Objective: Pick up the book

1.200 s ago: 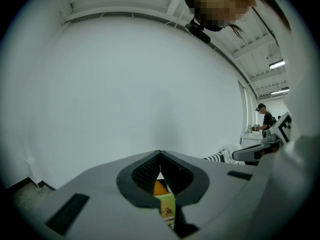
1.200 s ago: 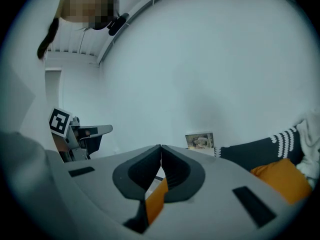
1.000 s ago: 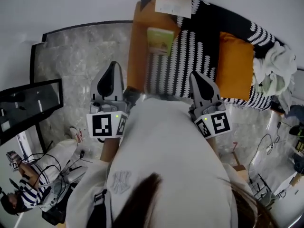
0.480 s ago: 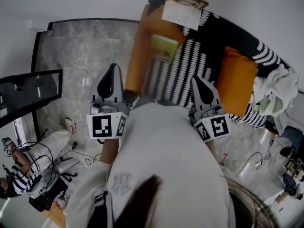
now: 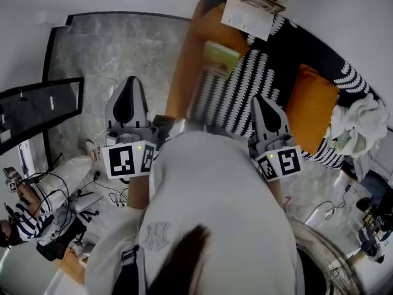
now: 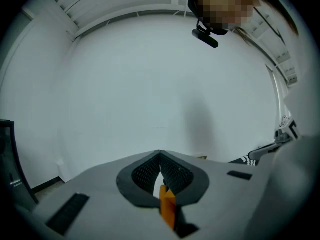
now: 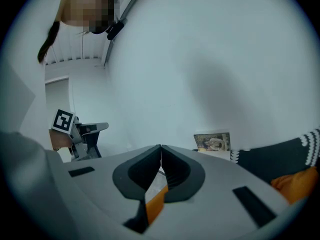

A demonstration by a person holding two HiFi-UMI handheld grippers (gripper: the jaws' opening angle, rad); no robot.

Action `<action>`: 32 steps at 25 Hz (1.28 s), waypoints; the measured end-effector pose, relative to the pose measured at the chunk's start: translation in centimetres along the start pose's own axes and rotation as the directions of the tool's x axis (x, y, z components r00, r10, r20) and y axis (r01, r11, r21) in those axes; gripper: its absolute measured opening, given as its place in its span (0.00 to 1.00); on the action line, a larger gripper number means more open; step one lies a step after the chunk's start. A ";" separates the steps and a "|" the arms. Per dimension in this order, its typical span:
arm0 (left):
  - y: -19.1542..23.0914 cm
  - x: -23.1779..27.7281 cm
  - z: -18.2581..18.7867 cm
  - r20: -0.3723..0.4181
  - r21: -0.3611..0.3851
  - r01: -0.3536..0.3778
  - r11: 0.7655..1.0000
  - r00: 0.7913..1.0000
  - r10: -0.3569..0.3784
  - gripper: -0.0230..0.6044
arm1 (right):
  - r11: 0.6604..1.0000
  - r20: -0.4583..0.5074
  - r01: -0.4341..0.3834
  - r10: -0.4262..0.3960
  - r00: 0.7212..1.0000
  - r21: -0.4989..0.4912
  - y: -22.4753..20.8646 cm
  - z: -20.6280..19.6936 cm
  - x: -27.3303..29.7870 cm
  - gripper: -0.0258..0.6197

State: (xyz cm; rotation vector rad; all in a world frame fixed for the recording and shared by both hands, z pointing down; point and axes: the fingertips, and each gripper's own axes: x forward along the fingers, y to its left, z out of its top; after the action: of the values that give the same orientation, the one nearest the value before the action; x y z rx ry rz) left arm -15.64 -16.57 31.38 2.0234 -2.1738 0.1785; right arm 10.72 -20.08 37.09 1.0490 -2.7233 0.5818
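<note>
The left gripper (image 5: 130,82) was shifted leftward; it and the right gripper (image 5: 258,99) were closed empty, with the book (image 5: 220,59) seen well ahead between them.

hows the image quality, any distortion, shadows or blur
Head view: strong fisheye, the edge of the floor bows, yet sharp and evenly lit. Left gripper view: black corners, soft shadow on the wall. Right gripper view: same, and the book looks small, slightly soft.

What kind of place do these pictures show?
Probably a living-room corner set up for recording: an orange sofa under a black-and-white blanket, an orange cushion, a book on the seat, and loose cables on the marble floor.
</note>
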 end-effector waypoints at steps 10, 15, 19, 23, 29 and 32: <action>1.9 4.6 0.2 0.035 -0.032 0.096 0.995 0.995 -0.095 0.05 | 0.996 0.044 0.084 -0.082 0.996 -0.036 -0.7 1.3 0.8 0.07; -0.4 6.2 0.1 0.044 -0.040 0.168 0.985 0.985 -0.166 0.05 | 0.991 0.032 0.122 -0.120 0.992 -0.051 -2.1 1.0 0.4 0.07; -0.8 6.4 -0.4 0.026 -0.047 0.174 0.984 0.985 -0.173 0.05 | 0.992 0.024 0.118 -0.117 0.993 -0.051 -2.4 1.0 0.6 0.07; -0.7 6.5 -0.5 0.019 -0.046 0.168 0.985 0.986 -0.167 0.05 | 0.994 -0.002 0.099 -0.099 0.995 -0.051 -2.3 0.4 1.0 0.07; -0.9 7.2 -0.7 0.005 -0.046 0.160 0.986 0.987 -0.160 0.05 | 0.996 -0.019 0.077 -0.078 0.997 -0.047 -2.7 0.0 1.8 0.07; -1.1 7.6 -0.7 0.000 -0.045 0.161 0.986 0.987 -0.161 0.05 | 0.996 -0.026 0.072 -0.073 0.997 -0.047 -3.1 0.0 2.1 0.07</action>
State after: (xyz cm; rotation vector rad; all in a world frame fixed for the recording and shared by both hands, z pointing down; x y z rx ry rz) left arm -14.99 -23.93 33.58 2.1588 -1.9820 0.1108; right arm 11.19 -23.47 38.58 1.1153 -2.6494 0.5150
